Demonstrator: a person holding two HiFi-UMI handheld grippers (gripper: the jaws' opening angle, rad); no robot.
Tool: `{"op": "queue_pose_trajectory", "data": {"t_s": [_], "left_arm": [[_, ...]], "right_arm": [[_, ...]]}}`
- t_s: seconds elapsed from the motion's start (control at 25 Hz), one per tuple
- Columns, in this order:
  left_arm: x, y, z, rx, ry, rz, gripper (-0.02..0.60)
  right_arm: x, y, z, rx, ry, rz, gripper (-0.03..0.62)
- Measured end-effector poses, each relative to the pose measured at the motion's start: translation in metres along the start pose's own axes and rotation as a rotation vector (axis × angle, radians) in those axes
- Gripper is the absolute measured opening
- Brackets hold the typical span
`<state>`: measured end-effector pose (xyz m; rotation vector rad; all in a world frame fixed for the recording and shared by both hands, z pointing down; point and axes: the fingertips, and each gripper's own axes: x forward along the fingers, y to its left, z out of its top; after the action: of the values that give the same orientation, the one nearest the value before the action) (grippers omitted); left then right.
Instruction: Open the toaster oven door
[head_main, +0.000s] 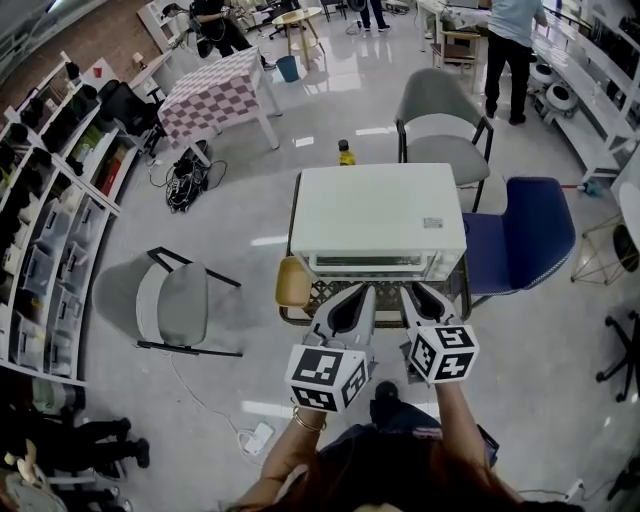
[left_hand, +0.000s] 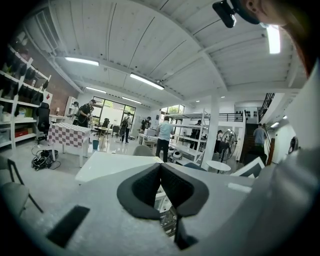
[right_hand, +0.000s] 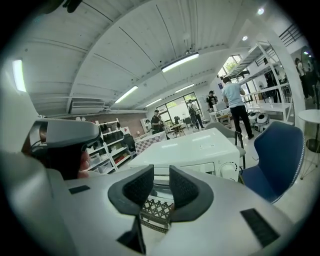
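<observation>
Right tool (right_hand: 161, 174): jaws partly open, empty, just short of the toaster oven (head_main: 378, 218) front. Left tool (left_hand: 160, 166): jaws closed, empty. A blue chair (head_main: 520, 240) stands beside the oven.

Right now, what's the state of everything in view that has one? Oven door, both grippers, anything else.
toaster oven door: closed.
left gripper: shut, nothing between the jaws.
right gripper: open, nothing between the jaws.
bottle: upright.
</observation>
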<state>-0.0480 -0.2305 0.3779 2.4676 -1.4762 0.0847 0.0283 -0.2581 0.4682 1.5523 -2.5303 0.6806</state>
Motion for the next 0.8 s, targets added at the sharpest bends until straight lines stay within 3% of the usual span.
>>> {"op": "queue_pose_trajectory", "data": {"t_s": [0.52,0.8], "left_arm": [[0.026,0.009,-0.006,-0.020,0.034,0.003,0.012],[0.038,0.016,-0.011,-0.023,0.060,0.007,0.014]], "right_arm": [[0.031,-0.030,-0.023,0.181,0.067,-0.003,0.124],[0.049,-0.046,-0.035,0.350,0.084,0.013,0.141]]}}
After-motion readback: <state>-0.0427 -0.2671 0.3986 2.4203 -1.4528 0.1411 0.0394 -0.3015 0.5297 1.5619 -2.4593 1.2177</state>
